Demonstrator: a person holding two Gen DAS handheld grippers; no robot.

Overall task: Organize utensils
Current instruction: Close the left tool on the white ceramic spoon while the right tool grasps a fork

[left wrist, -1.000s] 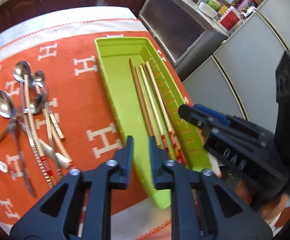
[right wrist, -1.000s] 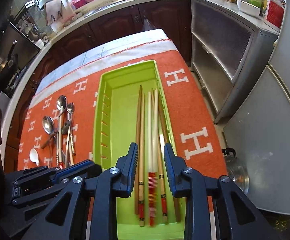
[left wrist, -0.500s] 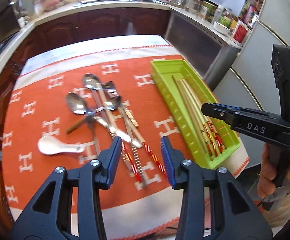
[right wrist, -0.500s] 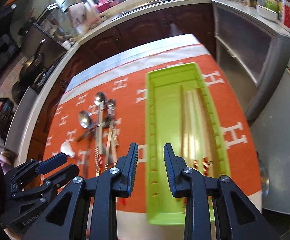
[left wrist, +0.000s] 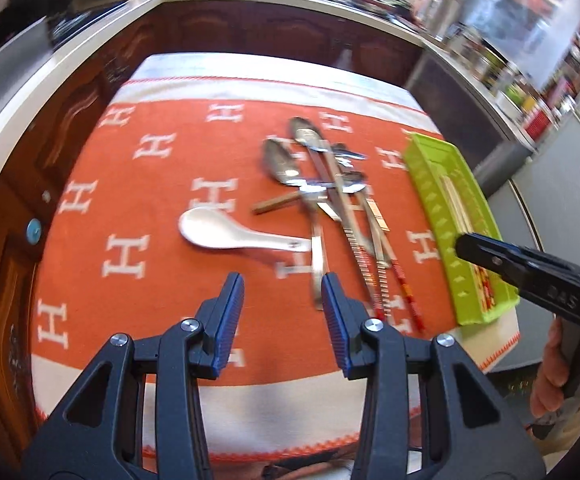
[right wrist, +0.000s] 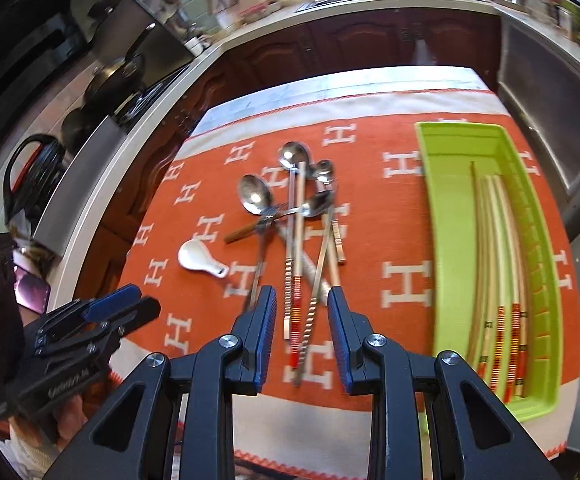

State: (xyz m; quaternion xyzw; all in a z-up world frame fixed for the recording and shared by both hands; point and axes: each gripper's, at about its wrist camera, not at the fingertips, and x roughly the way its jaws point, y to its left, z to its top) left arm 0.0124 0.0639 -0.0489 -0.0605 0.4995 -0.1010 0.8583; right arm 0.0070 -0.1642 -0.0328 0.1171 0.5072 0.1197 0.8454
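A pile of metal spoons (left wrist: pixel 318 176) and loose chopsticks lies mid-table on the orange cloth; it also shows in the right wrist view (right wrist: pixel 294 208). A white ceramic spoon (left wrist: pixel 229 236) lies left of the pile, also seen in the right wrist view (right wrist: pixel 201 260). A green tray (right wrist: pixel 442 240) at the right holds several chopsticks (right wrist: pixel 494 272); the tray also shows in the left wrist view (left wrist: pixel 434 200). My left gripper (left wrist: pixel 283 300) is open and empty above the near cloth, just short of the white spoon. My right gripper (right wrist: pixel 302 316) is open and empty over the handle ends of the pile.
The orange cloth (left wrist: pixel 129 200) with white H marks covers the table, whose near edge lies under both grippers. Dark wood cabinets (right wrist: pixel 370 44) and a counter run behind. A grey appliance (right wrist: pixel 550 92) stands right of the table.
Both grippers have swung left, away from the green tray and toward the spoon pile. The left gripper's jaws have opened wider. Nothing was picked up.
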